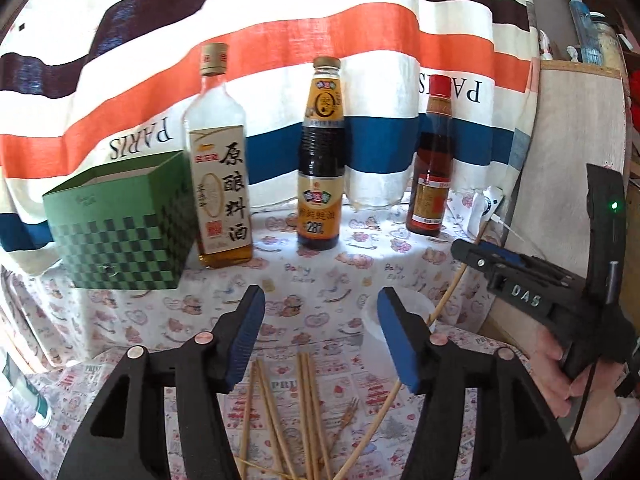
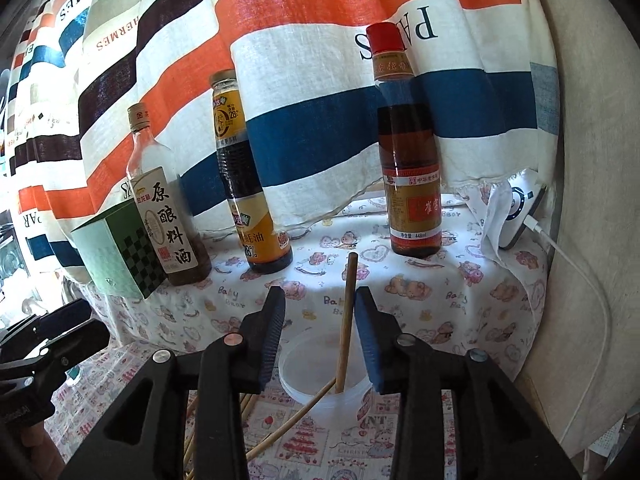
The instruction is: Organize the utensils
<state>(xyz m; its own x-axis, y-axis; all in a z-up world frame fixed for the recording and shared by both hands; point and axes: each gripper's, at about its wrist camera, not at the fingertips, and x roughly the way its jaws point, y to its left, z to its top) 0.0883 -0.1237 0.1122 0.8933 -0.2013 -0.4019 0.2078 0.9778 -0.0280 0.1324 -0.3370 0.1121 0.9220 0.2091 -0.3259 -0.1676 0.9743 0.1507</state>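
Several wooden chopsticks (image 1: pixel 306 408) and a small fork (image 1: pixel 347 414) lie on the printed cloth, below and behind my left gripper (image 1: pixel 320 340). It is open with nothing between its pads. A translucent plastic cup (image 2: pixel 304 384) sits just under my right gripper (image 2: pixel 320 332), with one brown chopstick (image 2: pixel 347 312) standing upright in it. That chopstick rises between the open jaws, close to the right pad, and is not gripped. A longer pale stick (image 2: pixel 288 420) leans out of the cup toward the lower left. In the left wrist view the right gripper (image 1: pixel 520 284) shows at the right, held by a hand.
Three sauce bottles stand in a row at the back: a pale one (image 1: pixel 220 168), a dark one (image 1: pixel 322 160) and a red-capped one (image 1: pixel 434 160). A green checkered box (image 1: pixel 120 232) stands at the left. A power bank (image 2: pixel 520 212) with a white cable lies at the right. A striped cloth hangs behind.
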